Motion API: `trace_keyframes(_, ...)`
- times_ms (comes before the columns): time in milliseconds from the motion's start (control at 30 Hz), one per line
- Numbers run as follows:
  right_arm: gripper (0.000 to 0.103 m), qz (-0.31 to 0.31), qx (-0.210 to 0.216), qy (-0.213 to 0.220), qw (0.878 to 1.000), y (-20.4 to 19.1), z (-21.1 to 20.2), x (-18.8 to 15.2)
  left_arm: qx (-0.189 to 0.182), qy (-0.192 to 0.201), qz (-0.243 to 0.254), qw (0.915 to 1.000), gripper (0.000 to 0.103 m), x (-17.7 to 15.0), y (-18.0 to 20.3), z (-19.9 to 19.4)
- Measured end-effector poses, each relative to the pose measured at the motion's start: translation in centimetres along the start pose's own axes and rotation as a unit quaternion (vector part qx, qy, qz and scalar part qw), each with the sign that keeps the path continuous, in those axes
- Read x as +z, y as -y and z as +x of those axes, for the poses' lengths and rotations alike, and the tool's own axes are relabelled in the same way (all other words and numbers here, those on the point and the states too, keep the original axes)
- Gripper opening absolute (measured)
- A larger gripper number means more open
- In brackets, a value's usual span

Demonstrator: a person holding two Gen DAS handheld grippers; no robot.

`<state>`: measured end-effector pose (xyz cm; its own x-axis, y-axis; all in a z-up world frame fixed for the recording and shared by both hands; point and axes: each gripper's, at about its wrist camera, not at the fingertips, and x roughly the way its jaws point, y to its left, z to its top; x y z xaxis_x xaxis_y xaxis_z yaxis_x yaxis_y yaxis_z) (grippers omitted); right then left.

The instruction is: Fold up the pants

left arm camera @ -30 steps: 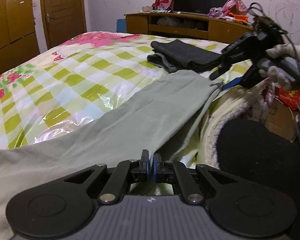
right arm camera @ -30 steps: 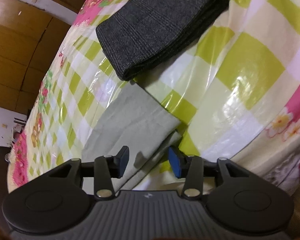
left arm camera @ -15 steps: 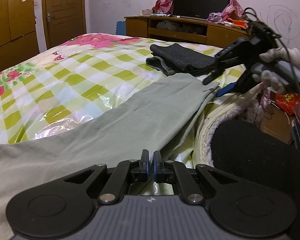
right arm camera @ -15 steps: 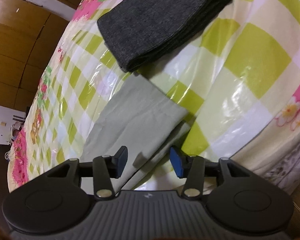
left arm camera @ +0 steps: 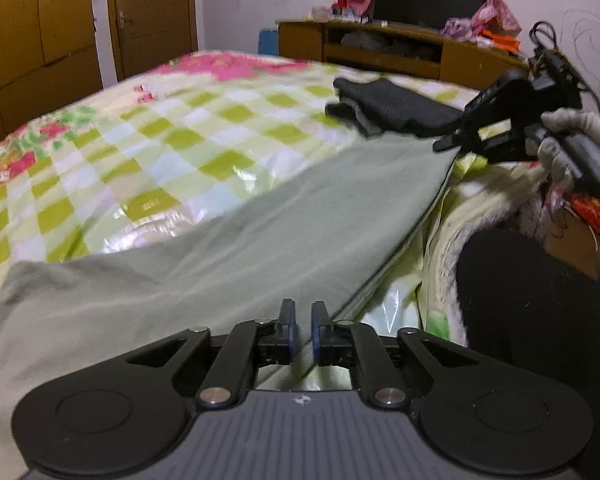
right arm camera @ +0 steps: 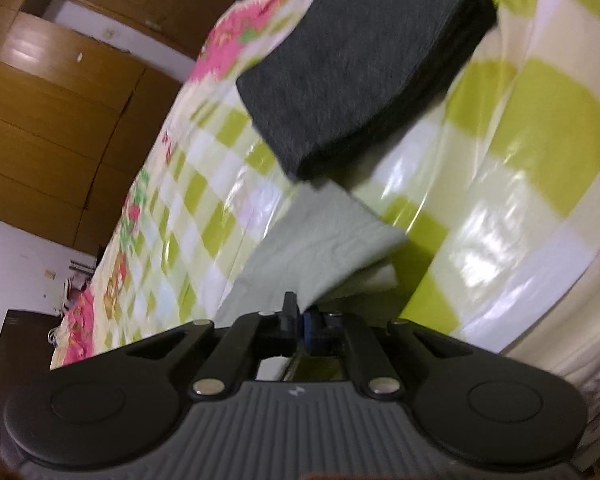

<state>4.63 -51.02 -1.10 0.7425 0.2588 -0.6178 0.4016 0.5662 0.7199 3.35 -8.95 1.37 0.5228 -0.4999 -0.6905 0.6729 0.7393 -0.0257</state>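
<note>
Pale green pants [left arm camera: 228, 240] lie stretched along the near edge of the bed. My left gripper [left arm camera: 302, 326] sits over the near edge of the pants, its blue pads a small gap apart with nothing pinched between them. My right gripper [right arm camera: 299, 320] is shut on the leg-end hem of the pants [right arm camera: 324, 240]. In the left wrist view the right gripper [left arm camera: 460, 142] shows at the far end of the pants, held by a gloved hand.
A folded dark grey garment [left arm camera: 392, 108] [right arm camera: 360, 80] lies on the bed just beyond the pants' leg end. The bed has a glossy green-checked cover [left arm camera: 140, 152]. A wooden cabinet [left arm camera: 380, 52] stands behind. A dark rounded shape [left arm camera: 540, 300] is at right.
My right gripper closed from wide open onto the pants' hem. My left gripper's pads parted slightly from shut. The left view shifted a little lower and closer to the cloth.
</note>
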Motion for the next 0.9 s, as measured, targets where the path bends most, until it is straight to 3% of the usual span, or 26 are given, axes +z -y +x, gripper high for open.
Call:
trace_keyframes(100,0.004,0.009,-0.014,-0.010,1.000,0.9,0.8,-0.1,-0.020,-0.041,-0.017,0.9988,0.024,-1.0,-0.2,1.7)
trace_keyframes(233,0.009,0.000,-0.006,-0.021,1.000,0.7,1.3,-0.3,-0.032,-0.033,-0.023,0.9987,0.024,-1.0,-0.2,0.3)
trace_keyframes(433,0.016,-0.018,-0.037,-0.032,0.999,-0.3,0.6,-1.0,-0.018,-0.005,-0.033,0.9993,0.025,-0.6,-1.4,-1.5)
trace_keyframes(567,0.031,-0.038,-0.048,-0.039,0.997,-0.6,-0.7,-1.9,-0.024,-0.046,-0.045,0.9976,0.026,-2.1,-1.9,-0.1)
trace_keyframes(700,0.038,-0.039,-0.039,-0.040,0.998,-1.4,0.8,-1.9,-0.028,-0.037,-0.055,0.9974,0.026,-2.5,-1.6,-1.6)
trace_keyframes(800,0.039,-0.043,-0.045,-0.046,0.997,-2.2,1.6,-2.1,-0.023,-0.027,-0.049,0.9982,0.026,-2.6,-1.4,-3.3)
trace_keyframes(900,0.039,-0.074,-0.071,-0.039,0.994,-3.4,-0.3,-3.2,-0.016,-0.018,-0.047,0.9986,0.028,-2.6,-1.9,-4.5)
